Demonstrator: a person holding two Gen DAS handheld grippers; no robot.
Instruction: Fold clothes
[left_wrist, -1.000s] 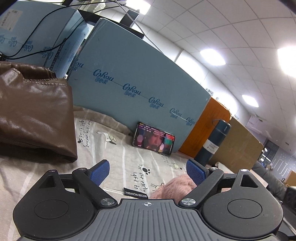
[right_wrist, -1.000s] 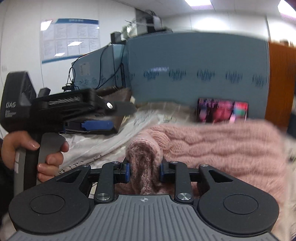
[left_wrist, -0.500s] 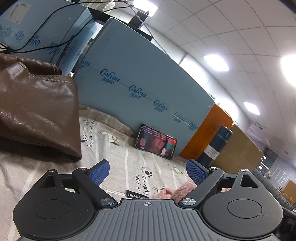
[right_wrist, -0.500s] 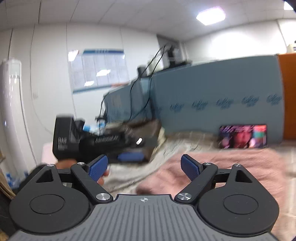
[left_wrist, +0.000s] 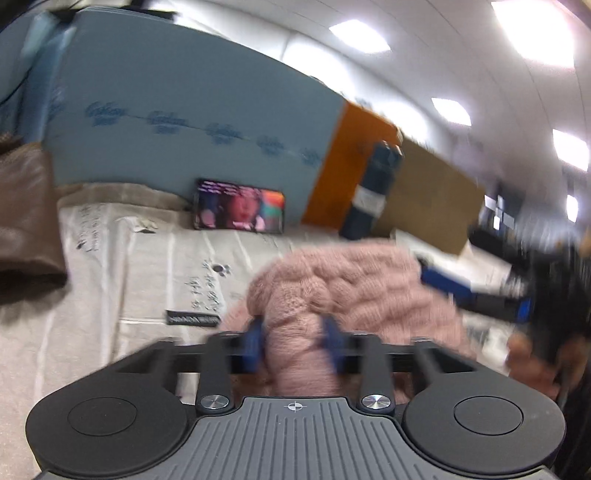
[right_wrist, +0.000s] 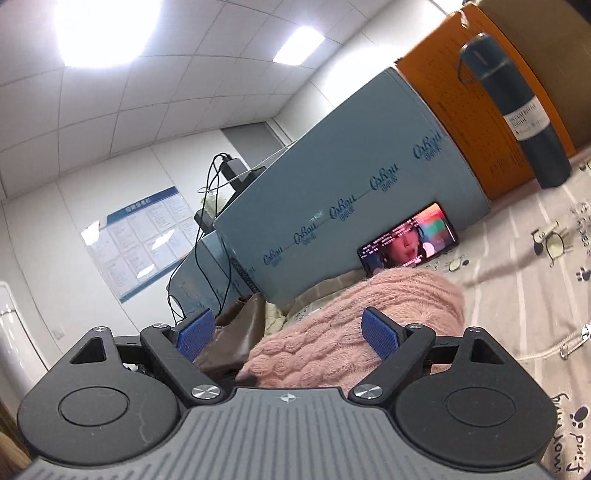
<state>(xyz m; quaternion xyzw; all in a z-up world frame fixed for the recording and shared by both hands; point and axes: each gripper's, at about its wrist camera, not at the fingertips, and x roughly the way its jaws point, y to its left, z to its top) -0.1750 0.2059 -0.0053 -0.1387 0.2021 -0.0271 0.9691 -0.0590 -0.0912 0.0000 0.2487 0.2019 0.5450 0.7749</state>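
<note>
A fluffy pink knitted sweater (left_wrist: 354, 280) lies bunched on the printed grey bedsheet (left_wrist: 147, 266). My left gripper (left_wrist: 293, 341) is shut on a fold of it; the view is blurred. In the right wrist view the sweater (right_wrist: 354, 325) lies just beyond my right gripper (right_wrist: 288, 336), which is open and empty, its blue pads (right_wrist: 380, 332) wide apart above the cloth. The right gripper also shows at the right of the left wrist view (left_wrist: 476, 291).
A brown leather garment (left_wrist: 26, 210) lies at the left. A phone (left_wrist: 240, 210) leans on a blue foam board (left_wrist: 184, 122). A dark flask (right_wrist: 517, 110) stands by an orange board (right_wrist: 476, 96). A cord with a clip (right_wrist: 554, 347) lies on the sheet.
My right gripper let go of the sweater, opened and tilted upward. My left gripper, open before, moved onto the sweater and shut on a fold.
</note>
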